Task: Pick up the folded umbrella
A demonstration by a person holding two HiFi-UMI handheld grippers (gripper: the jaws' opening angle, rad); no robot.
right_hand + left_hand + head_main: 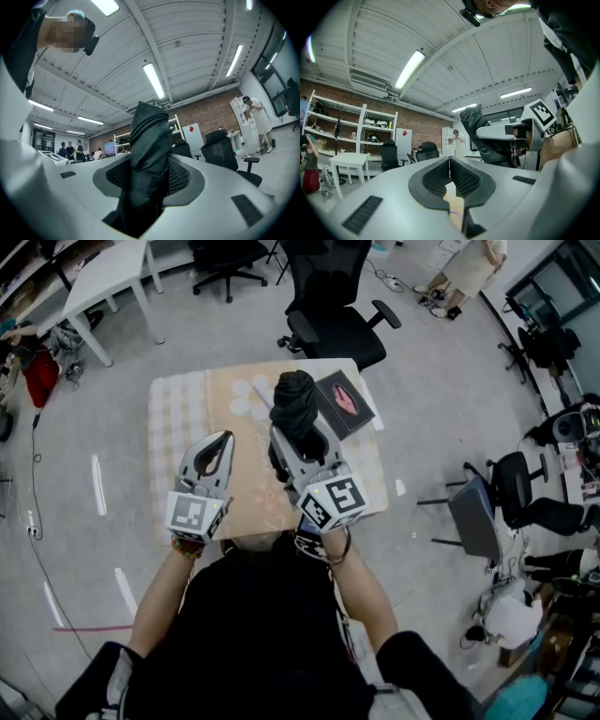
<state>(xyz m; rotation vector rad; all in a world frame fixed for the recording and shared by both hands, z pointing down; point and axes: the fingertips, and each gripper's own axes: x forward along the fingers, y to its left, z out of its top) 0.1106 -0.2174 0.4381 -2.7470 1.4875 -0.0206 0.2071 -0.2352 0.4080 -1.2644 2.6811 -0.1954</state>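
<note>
Holding a black, fabric-wrapped folded umbrella [149, 140] between jaws spread fairly wide around its girth: right gripper [147, 176], ribbed pads pressed on the near part of the bundle only. Alongside, apart from the load: left gripper [450, 164], jaws together, nothing between them, lending no support.

Hazards from here: sliding of the loose, slick fabric through the pads, given a grip set at one end with most of the length overhanging; sagging or swinging of that free length on any quick turn; on any lowering, knocking of the far end against the flat black box with a red lips print [345, 401] just beside it, or snagging of the beige checked tablecloth [178, 456].

Orientation of the folded umbrella: long axis in line with the right gripper's jaws, directed away from the person, over the table toward the black office chair [337, 329]; tilted somewhat upward in the left gripper view. Far end rounded; handle end possibly the one hidden within the jaws.
</note>
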